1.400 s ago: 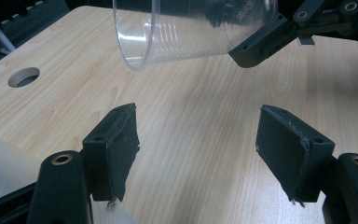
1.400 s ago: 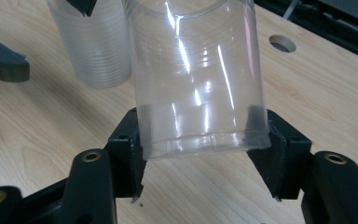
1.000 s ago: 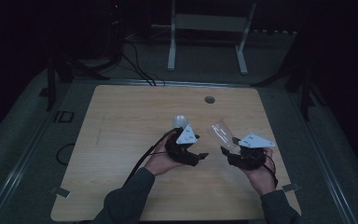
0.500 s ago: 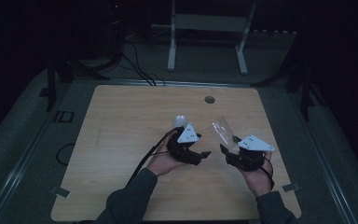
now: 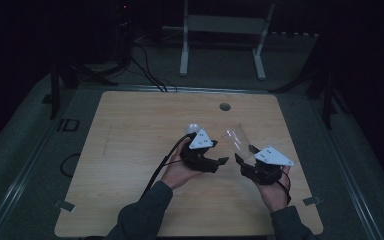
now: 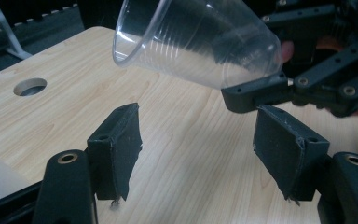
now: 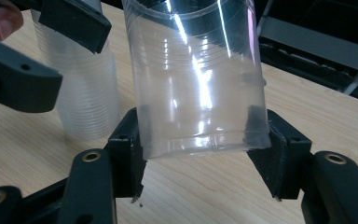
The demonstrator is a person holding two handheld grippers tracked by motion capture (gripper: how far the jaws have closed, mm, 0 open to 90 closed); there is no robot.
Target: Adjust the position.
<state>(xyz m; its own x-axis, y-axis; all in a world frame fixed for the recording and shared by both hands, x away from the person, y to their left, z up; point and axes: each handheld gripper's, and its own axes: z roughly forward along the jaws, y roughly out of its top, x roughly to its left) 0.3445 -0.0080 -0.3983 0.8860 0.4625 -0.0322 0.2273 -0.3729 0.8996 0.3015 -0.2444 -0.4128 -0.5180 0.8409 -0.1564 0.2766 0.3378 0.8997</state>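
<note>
Clear plastic cup (image 7: 193, 79), held tilted above the table (image 5: 130, 145) by its base in the right hand-held gripper (image 7: 200, 154); left hand-held gripper (image 6: 205, 154), jaws just narrowed on nothing; overtightening may crumple its thin wall

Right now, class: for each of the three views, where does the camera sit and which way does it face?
High view: above the person's side, facing forward and down on the table; forearms and both hands show.
Left gripper view: rides the left gripper, facing along its empty jaws.
Right gripper view: rides the right gripper, jaws gripping the clear cup; cup stack behind.
Shared: both gripper views show the clear cup.
</note>
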